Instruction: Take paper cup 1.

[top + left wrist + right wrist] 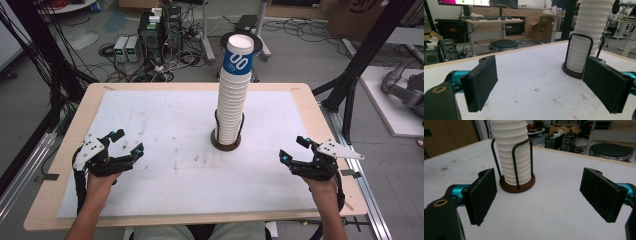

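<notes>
High view: ribbed white paper cup stack (233,95) stands upright in a round brown wire-framed holder (226,143); left gripper (127,141) and right gripper (293,148) both gape empty.

One tall stack of paper cups (234,95) is standing in one round brown holder (226,144) with black wire loops, and the cups are nested too tightly to count singly (just one, the topmost, is showing a blue band). Two grippers are resting on one table (65,165): the left gripper (127,142) and the right gripper (292,148), each showing two black jaws spread wide.
</notes>
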Available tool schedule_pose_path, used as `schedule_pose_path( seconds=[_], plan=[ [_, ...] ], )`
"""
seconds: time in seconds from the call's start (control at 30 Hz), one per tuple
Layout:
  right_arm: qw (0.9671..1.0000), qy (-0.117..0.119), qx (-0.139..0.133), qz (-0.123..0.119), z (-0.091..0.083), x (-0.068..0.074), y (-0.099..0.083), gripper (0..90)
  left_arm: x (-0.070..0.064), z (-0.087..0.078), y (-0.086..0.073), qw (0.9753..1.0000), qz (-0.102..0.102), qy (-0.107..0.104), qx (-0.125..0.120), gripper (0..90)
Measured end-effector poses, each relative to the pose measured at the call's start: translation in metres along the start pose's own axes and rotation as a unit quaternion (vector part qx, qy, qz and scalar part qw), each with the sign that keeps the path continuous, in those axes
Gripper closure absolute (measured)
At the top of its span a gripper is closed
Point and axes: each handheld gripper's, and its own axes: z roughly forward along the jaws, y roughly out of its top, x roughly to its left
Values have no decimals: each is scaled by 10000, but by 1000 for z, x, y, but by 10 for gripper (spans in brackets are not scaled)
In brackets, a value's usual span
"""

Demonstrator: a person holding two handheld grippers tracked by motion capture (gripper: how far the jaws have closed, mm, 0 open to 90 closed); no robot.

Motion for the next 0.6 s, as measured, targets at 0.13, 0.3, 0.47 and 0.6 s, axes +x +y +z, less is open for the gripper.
schedule_pose_path(
  seconds=[0.13,0.3,0.47,0.6],
  plan=[
    [9998,182,-40,30,2,6,11,145,-1,2,0,10000,-18,-46,11,125],
    [9995,286,-112,8,4,12,24,145,-4,4,-1,9999,-13,-115,35,127],
    [9988,445,-204,-62,11,20,55,144,-5,7,-2,9999,-29,-147,53,126],
    [9978,605,-83,-268,23,26,95,144,-4,5,-3,9999,-29,-103,88,126]
  ],
)
